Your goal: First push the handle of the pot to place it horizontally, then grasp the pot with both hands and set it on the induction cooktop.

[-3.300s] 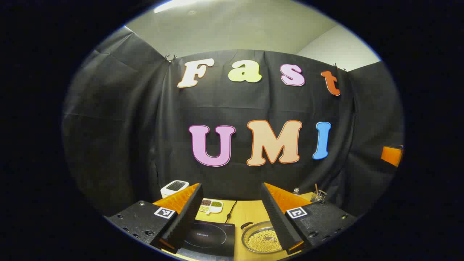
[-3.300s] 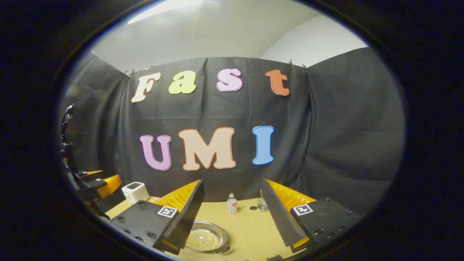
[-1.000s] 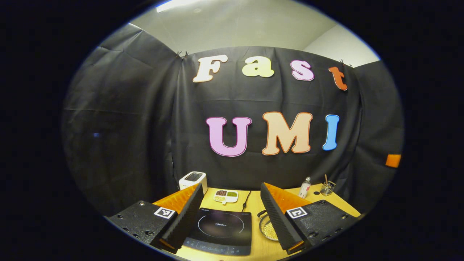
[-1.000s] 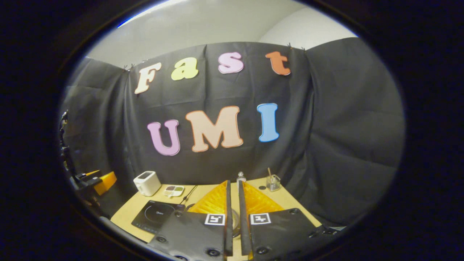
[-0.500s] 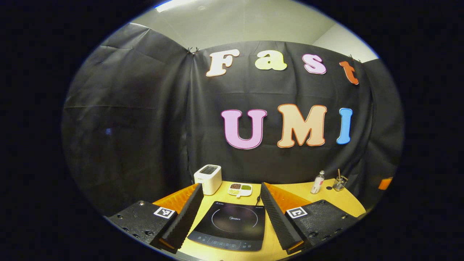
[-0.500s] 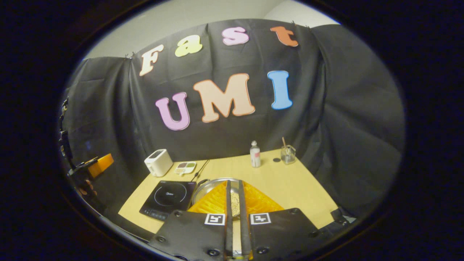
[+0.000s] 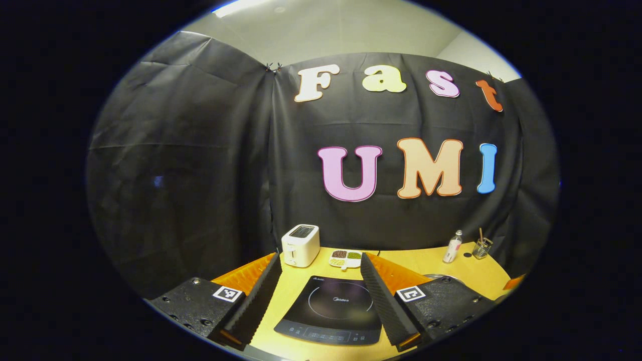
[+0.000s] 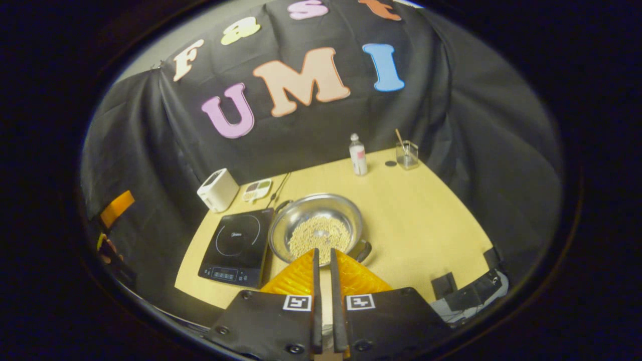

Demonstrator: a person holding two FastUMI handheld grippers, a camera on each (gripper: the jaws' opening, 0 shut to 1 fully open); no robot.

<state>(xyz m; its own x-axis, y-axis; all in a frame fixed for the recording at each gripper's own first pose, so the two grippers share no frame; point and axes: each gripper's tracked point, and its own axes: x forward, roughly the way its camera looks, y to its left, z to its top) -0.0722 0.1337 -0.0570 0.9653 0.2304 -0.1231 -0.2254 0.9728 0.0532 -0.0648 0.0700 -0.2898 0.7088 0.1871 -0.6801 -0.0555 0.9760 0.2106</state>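
Observation:
A steel pot [image 8: 316, 228] holding pale beans stands on the wooden table [image 8: 416, 220], just right of the black induction cooktop [image 8: 235, 245]. One dark pot handle [image 8: 364, 249] points near-right and the other [image 8: 282, 204] far-left. My right gripper [image 8: 323, 253] is shut with nothing in it, and its tips hover by the pot's near rim. In the left gripper view the cooktop [image 7: 333, 308] lies between the fingers of my open left gripper [image 7: 319, 256], which holds nothing. A sliver of the pot's rim [image 7: 437, 276] shows behind the right finger.
At the table's back left stand a white toaster [image 8: 217, 189] and a small divided dish [image 8: 257, 188] of beans, with the cooktop's cord beside it. A small bottle [image 8: 357, 155] and a glass [image 8: 407, 154] with a stick stand at the back right. Cloth walls enclose the table.
My right gripper shut early on, then tipped downward, so the whole pot and table came into view. My left gripper swung left, bringing the cooktop between its fingers.

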